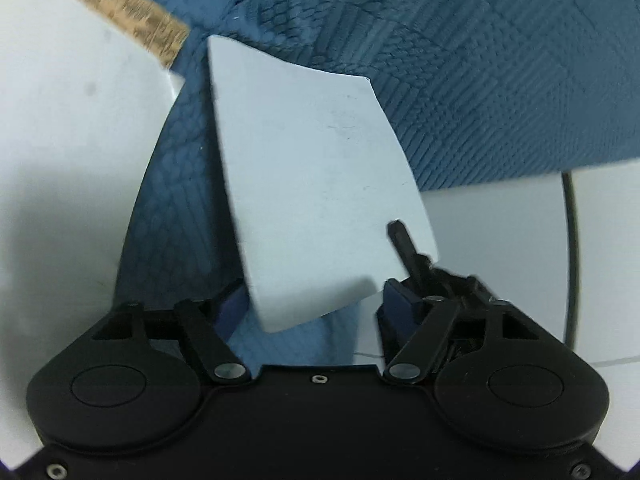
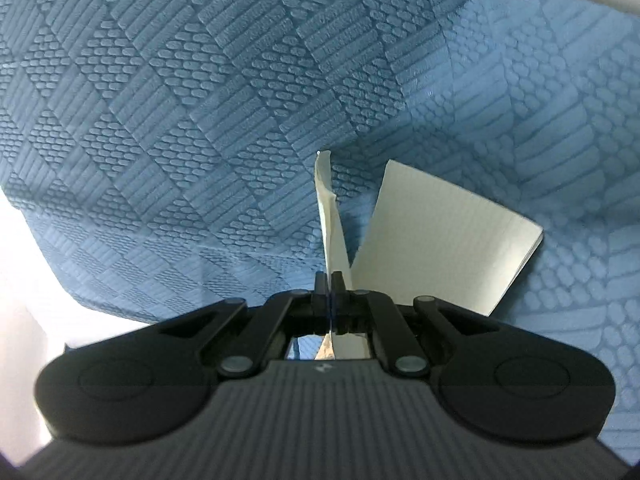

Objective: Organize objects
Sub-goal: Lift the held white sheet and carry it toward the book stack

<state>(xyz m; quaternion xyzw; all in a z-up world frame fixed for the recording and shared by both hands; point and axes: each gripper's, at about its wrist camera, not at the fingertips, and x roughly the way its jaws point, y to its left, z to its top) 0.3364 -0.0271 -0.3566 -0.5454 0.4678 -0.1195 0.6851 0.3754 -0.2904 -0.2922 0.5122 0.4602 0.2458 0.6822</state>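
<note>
A white notebook [image 1: 312, 184] stands tilted over the blue quilted cover, its lower corner between the jaws of my left gripper [image 1: 312, 306]. Those jaws stand wide apart and the blue pads [image 1: 394, 300] do not press on it. A narrow black tip [image 1: 402, 240], which looks like the other gripper's fingers, pinches the notebook's lower right edge. In the right wrist view my right gripper [image 2: 330, 280] is shut on a thin white sheet [image 2: 328, 208] seen edge-on. The notebook's lined pages [image 2: 436, 236] fan out to its right.
The blue quilted cover [image 2: 200, 100] fills most of both views. White surfaces [image 1: 72, 152] flank it on the left and lower right in the left wrist view. A wooden strip [image 1: 128, 12] runs at the upper left, and a black cable [image 1: 572, 240] curves down the right side.
</note>
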